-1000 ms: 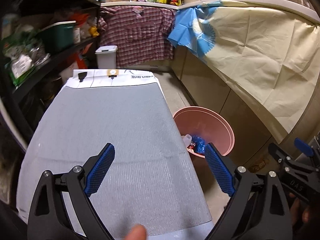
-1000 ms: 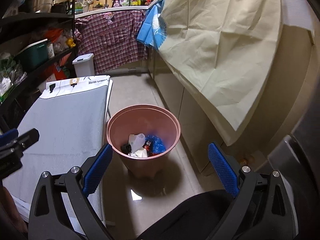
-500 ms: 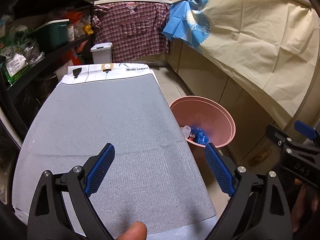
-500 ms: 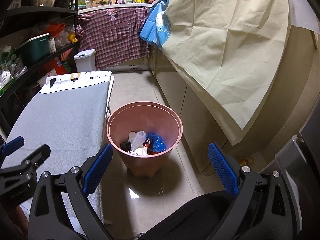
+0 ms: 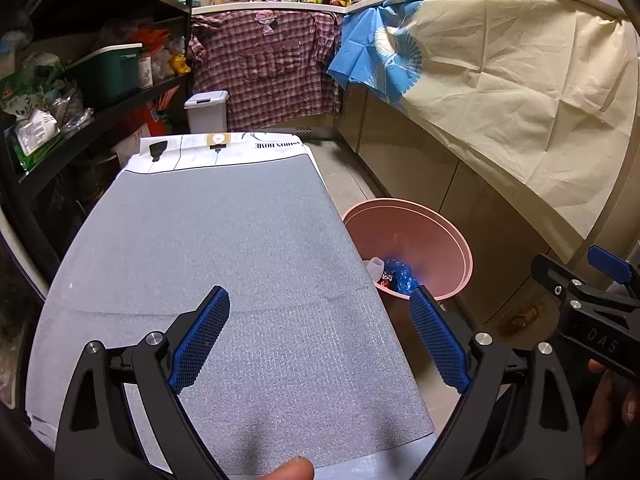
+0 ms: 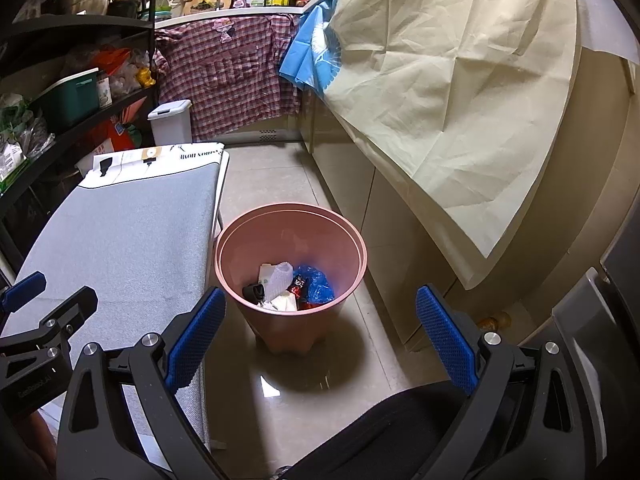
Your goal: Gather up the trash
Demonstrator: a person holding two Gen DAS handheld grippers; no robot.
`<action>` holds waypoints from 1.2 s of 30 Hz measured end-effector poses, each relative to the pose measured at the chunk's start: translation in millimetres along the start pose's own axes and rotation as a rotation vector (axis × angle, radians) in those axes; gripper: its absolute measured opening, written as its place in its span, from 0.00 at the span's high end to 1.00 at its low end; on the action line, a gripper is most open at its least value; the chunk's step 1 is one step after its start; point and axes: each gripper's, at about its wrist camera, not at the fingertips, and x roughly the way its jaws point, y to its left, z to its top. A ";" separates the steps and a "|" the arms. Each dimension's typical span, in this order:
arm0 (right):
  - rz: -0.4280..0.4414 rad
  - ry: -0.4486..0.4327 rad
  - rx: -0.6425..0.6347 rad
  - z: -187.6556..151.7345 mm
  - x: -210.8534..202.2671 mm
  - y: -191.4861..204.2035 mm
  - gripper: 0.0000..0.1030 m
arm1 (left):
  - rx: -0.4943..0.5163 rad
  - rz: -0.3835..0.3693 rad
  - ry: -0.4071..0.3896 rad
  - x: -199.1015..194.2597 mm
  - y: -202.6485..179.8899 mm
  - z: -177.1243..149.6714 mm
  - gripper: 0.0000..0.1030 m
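Observation:
A pink trash bin (image 6: 292, 240) stands on the floor beside the grey padded board (image 6: 120, 232). It holds white paper, a blue wrapper (image 6: 316, 282) and dark scraps. My right gripper (image 6: 320, 332) is open and empty, held above and in front of the bin. My left gripper (image 5: 320, 336) is open and empty above the near end of the grey board (image 5: 224, 248). In the left wrist view the bin (image 5: 420, 236) is to the right, part hidden by the board's edge. The right gripper's side shows at the far right there.
Cabinets draped with a cream sheet (image 6: 460, 92) line the right side. Dark shelves with a green box (image 5: 108, 68) line the left. A white lidded bin (image 5: 206, 110) and a plaid shirt (image 5: 264, 68) are at the far end. A dark cloth fills the bottom of the right wrist view.
Both grippers have drawn back and risen a little, so the bin and board look slightly farther. Both stayed open and empty.

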 end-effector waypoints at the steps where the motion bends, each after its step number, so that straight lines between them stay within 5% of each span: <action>1: 0.000 0.001 0.001 0.0 0.0 0.2 0.08 | 0.000 -0.001 0.001 0.0 -0.1 -0.2 0.14; 36: 0.001 0.000 0.001 0.1 0.4 -0.9 0.08 | -0.005 -0.016 0.020 2.5 0.5 -3.7 0.14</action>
